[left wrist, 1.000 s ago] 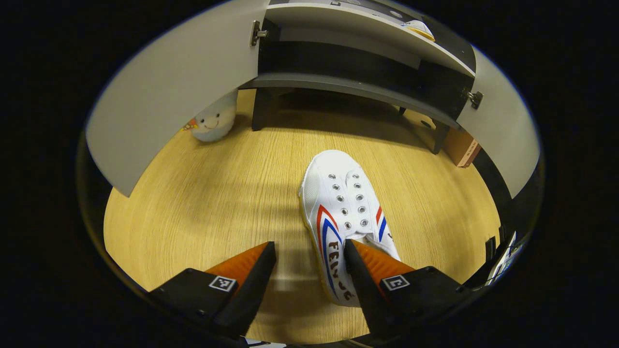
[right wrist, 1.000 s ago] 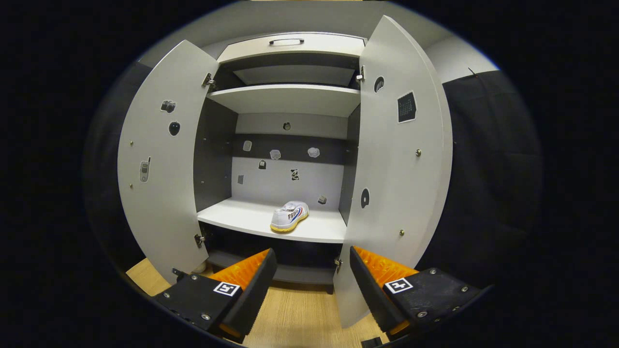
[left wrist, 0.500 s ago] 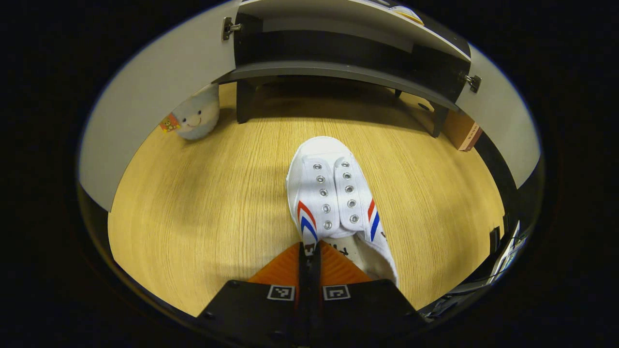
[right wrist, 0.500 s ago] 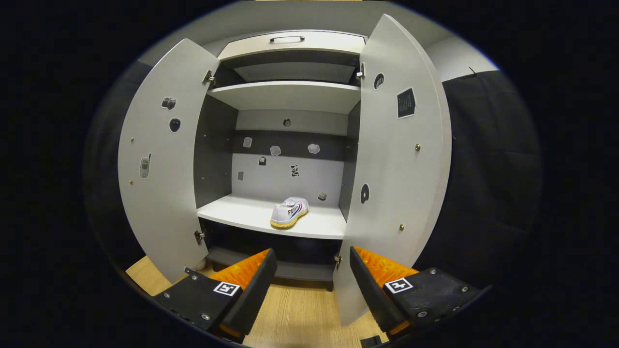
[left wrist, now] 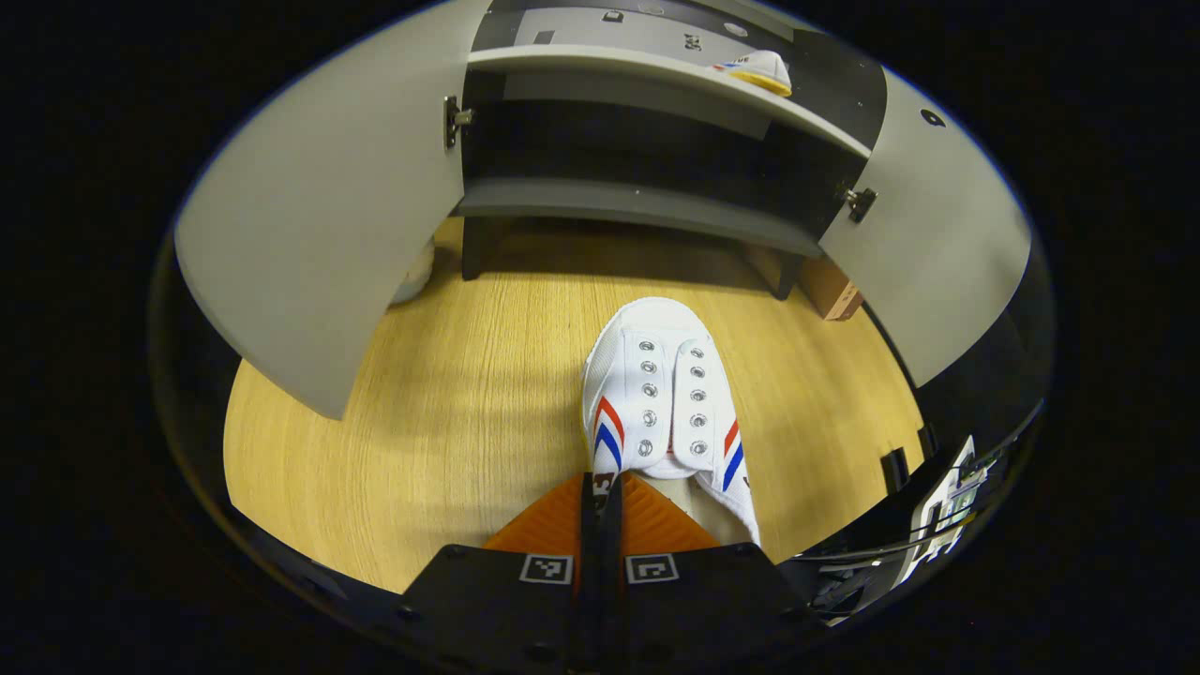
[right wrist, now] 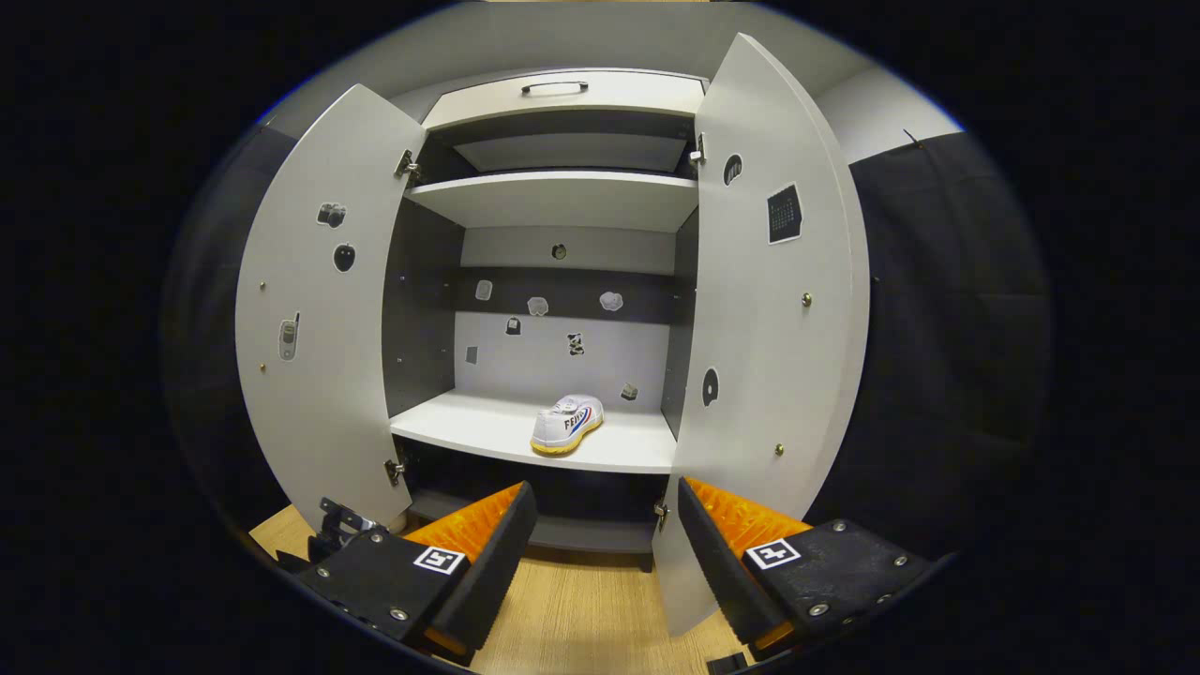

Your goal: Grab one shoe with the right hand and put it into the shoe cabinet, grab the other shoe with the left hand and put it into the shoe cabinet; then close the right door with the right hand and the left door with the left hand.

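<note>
Pinching the heel collar of a white canvas shoe [left wrist: 661, 403], the left gripper [left wrist: 600, 497] is seen pressed together, toe pointed at the shoe cabinet [left wrist: 647, 202] above a wooden floor [left wrist: 450, 394]. The right gripper [right wrist: 600, 544] is held spread and empty. The other shoe [right wrist: 566, 425] is set on the cabinet's lower shelf [right wrist: 469, 433], between both open doors.

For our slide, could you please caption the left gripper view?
Left tongs shut on white sneaker's collar before the open shoe cabinet.
</note>
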Motion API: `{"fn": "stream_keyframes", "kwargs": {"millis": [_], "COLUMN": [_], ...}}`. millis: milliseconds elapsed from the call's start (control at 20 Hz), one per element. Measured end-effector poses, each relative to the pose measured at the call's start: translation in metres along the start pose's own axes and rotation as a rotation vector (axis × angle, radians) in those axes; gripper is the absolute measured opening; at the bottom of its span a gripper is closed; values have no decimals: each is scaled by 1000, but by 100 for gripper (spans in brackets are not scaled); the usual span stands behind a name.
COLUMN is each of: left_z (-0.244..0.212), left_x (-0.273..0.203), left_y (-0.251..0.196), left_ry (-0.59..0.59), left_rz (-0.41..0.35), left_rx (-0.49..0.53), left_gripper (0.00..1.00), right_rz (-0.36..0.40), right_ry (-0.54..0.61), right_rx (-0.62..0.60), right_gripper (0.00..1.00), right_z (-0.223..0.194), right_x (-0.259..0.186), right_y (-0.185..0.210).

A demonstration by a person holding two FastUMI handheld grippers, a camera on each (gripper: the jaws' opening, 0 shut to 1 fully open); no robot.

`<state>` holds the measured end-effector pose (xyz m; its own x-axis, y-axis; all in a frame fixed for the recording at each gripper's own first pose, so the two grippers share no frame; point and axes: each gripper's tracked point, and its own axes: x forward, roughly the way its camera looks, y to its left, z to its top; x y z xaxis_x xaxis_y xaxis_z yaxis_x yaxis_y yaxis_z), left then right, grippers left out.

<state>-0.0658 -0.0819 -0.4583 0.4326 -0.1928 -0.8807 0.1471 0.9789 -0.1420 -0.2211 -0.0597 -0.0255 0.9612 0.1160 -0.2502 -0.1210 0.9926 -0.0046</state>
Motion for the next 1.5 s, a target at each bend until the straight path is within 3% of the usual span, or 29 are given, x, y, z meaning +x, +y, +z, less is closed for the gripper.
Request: {"fn": "stream_keyframes", "kwargs": {"millis": [450, 850, 1200, 1500], "left_z": [162, 292, 354, 373], "left_x": [-138, -174, -193, -197], "left_y": [-3, -18, -18, 11], "left_ry": [-232, -459, -561, -524], "left_rz": [-74, -81, -30, 78], "left_rx": [-12, -3, 46, 42], "left_gripper": [6, 6, 6, 6], "right_rz": [5, -5, -26, -48], "right_ry": [-44, -75, -77, -87], "right_rx": [10, -3, -3, -10], "right_gripper": [93, 93, 94, 93], "right_z": [15, 29, 38, 47], "right_x": [-6, -20, -25, -29], "right_y": [6, -1, -11, -18]}}
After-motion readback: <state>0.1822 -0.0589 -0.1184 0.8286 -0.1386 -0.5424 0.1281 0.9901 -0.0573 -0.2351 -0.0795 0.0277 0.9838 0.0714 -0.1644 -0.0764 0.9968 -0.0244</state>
